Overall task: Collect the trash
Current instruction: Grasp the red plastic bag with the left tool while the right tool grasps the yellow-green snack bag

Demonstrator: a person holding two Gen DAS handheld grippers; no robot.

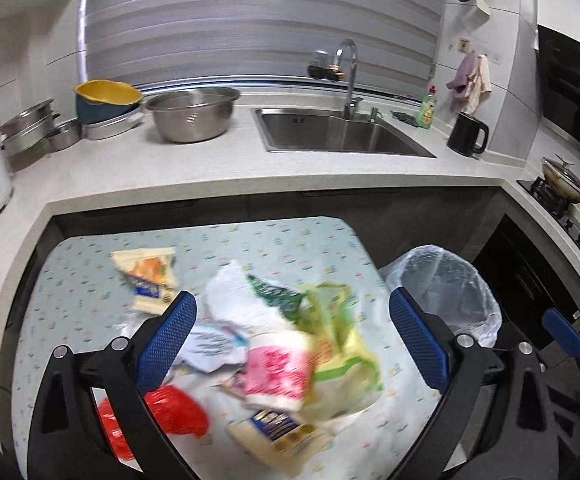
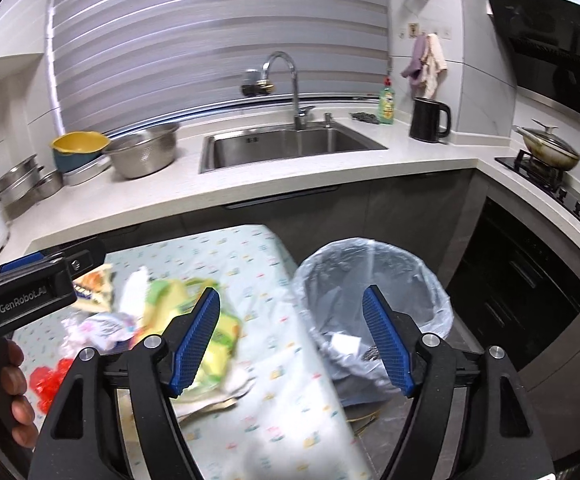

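Beside the bench's point(image 2: 249, 276) right edge stands a bin point(image 2: 374, 300) lined with a clear bag, a white scrap and some dark bits lying at its bottom. On the patterned bench cover the trash pile point(image 1: 281, 344) lies heaped and blurred, wrappers pointing every way, no single long axis readable; one yellow wrapper point(image 1: 147, 280) lies apart at the far left. Left gripper point(image 1: 292, 344) and right gripper point(image 2: 290, 340) both hang wide open, holding nothing.
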